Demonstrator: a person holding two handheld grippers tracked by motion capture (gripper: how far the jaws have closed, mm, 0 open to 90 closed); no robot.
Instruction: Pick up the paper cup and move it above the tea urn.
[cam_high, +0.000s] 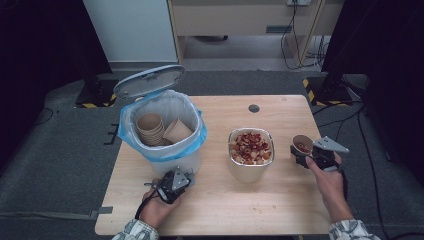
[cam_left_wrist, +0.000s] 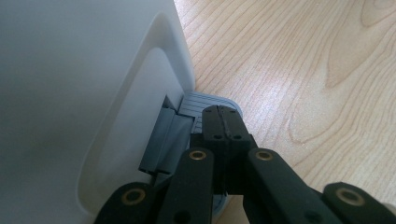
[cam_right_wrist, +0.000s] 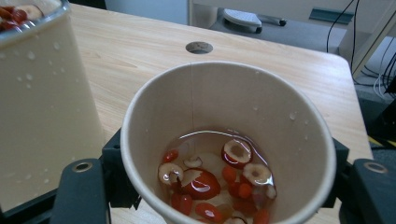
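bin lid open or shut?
Open: the lid stands tipped up behind the bin, cups visible inside; left gripper presses the pedal.

tan paper cup (cam_right_wrist: 224, 116) — red fruit slices (cam_right_wrist: 201, 183), blue-lined bin (cam_high: 165, 131)

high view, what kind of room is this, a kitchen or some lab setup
More likely a lab or recording space than a kitchen: the wooden table stands on grey carpet, black stands with hazard-striped bases flank it, and loose cables trail along the back wall.

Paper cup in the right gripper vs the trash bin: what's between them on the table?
In the high view, one container of red-and-pale fruit pieces stands between the paper cup and the trash bin; otherwise bare table.
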